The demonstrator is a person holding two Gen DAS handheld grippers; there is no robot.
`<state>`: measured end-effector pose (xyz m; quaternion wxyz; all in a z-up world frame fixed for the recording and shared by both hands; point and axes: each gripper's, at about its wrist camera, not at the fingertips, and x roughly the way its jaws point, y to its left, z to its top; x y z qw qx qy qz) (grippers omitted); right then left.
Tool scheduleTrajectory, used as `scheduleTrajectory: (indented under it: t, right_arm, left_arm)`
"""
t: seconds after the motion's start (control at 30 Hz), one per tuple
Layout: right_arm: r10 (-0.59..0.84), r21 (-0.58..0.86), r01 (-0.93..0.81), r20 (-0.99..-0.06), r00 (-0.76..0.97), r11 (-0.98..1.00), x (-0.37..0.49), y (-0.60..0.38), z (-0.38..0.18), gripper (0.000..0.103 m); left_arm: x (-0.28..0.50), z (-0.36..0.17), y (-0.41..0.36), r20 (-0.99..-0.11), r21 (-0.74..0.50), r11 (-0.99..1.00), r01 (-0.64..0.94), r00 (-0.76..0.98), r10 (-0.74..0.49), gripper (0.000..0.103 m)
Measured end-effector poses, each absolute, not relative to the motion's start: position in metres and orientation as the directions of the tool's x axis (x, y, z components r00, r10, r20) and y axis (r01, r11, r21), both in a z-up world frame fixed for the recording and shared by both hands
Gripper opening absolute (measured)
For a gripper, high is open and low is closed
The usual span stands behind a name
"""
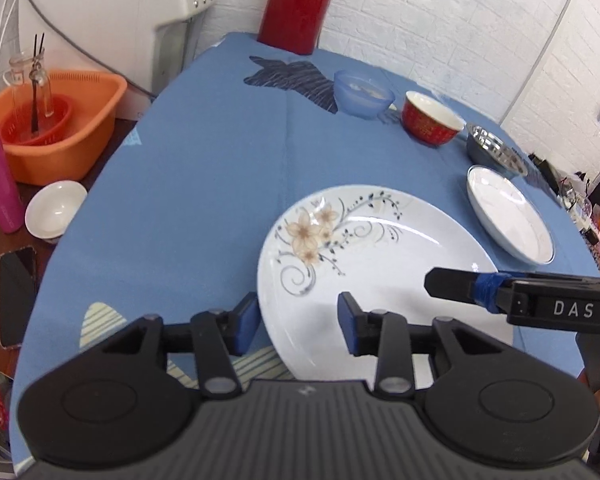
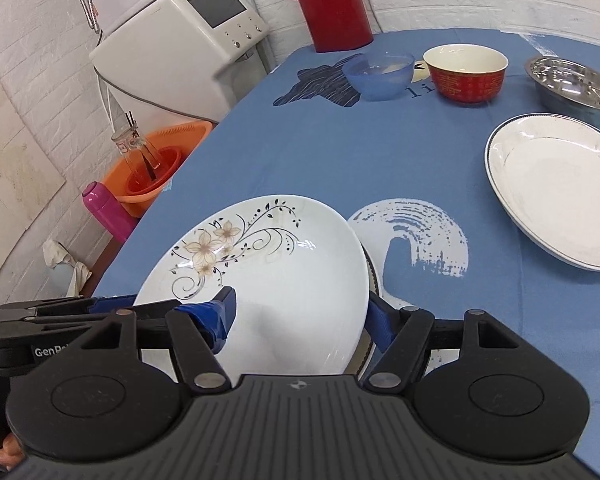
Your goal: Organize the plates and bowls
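On the near part of the blue tablecloth (image 2: 340, 168), the large white ceramic plate with a brown flower and black scroll pattern (image 2: 284, 280) sits tilted, its right edge raised over a printed white patch. My left gripper (image 1: 298, 322) is spread, one blue pad outside the plate's left rim and the other over its face, not pressing; my right gripper (image 2: 304, 316) is likewise spread, straddling the plate's near right edge. Beyond stand a plain white plate with a dark rim line (image 2: 556, 188), a steel bowl (image 2: 572, 84), a red bowl with a cream inside (image 2: 466, 74) and a translucent blue bowl (image 2: 380, 74).
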<state>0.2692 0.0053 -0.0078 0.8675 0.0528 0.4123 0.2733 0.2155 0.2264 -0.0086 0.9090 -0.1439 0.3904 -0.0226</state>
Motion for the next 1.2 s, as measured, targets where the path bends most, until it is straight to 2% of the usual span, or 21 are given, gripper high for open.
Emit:
scheduleTrajectory:
  t: [0.27,0.57,0.93,1.2]
  right_arm:
    - [0.521,0.311,-0.438,-0.674,0.524,0.844,0.268,-0.012,0.005,0.054]
    - [0.513,0.307,-0.422,-0.637,0.575,0.853,0.271,-0.050,0.026,0.054]
    - [0.250,0.241,-0.109,-0.695,0.674,0.964,0.301,-0.177,0.015,0.055]
    - [0.109,0.077,-0.079,-0.792,0.601,0.994,0.375,-0.186,-0.013,0.057]
  left_arm:
    - [0.214,0.035,0.215,-0.626,-0.257,0.966,-0.005,0.763,-0.162,0.049]
    - [0.222,0.042,0.188,-0.634,-0.243,0.968,0.062,0.745,-0.207,0.051]
    - [0.289,0.039,0.124,-0.683,-0.240,0.954,0.179,0.667,-0.297,0.053]
    - [0.395,0.013,0.061,-0.781,-0.246,0.951,0.186,0.542,-0.308,0.056]
